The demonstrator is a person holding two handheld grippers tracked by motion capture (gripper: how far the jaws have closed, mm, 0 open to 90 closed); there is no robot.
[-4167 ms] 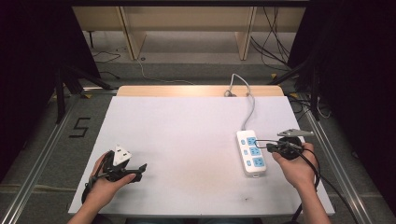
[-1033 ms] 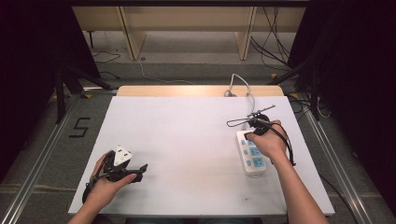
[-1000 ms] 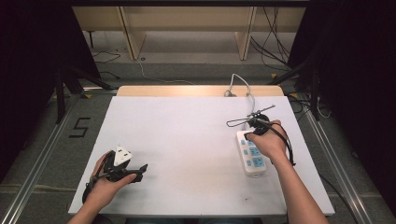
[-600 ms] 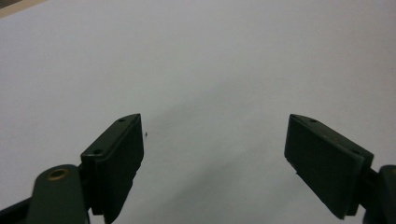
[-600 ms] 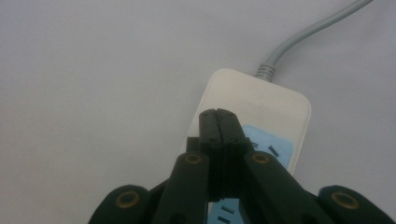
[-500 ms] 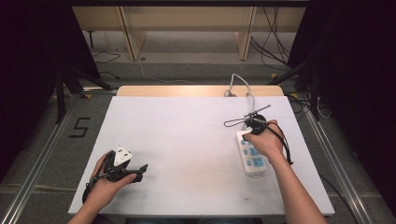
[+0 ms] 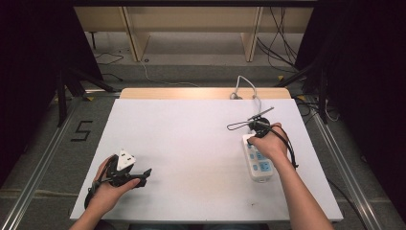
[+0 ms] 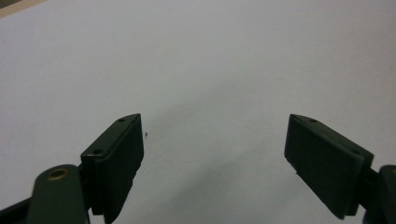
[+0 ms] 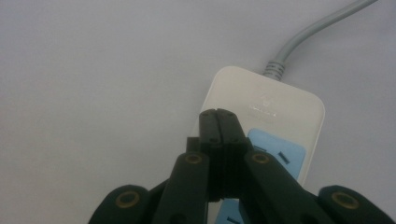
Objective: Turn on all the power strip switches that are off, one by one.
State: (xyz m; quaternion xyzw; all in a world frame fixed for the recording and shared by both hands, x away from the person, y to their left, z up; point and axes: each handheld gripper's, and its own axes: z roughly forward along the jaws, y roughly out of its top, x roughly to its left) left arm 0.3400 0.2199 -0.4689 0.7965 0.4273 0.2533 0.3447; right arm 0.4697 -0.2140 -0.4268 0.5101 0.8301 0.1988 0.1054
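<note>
White with blue sockets, the power strip (image 7: 257, 161) lies lengthwise away from the person, cord end far; right gripper (image 9: 218, 122) jaws clenched empty above it.

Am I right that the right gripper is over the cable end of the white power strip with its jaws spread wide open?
Not quite: the right gripper is indeed over the cable end of the white power strip, but its jaws are pressed shut, with nothing between them. The right gripper view shows the two black jaws meeting tip to tip.

White table (image 7: 191, 143) on a grey floor (image 7: 57, 143) marked 5 (image 7: 82, 130)
</note>
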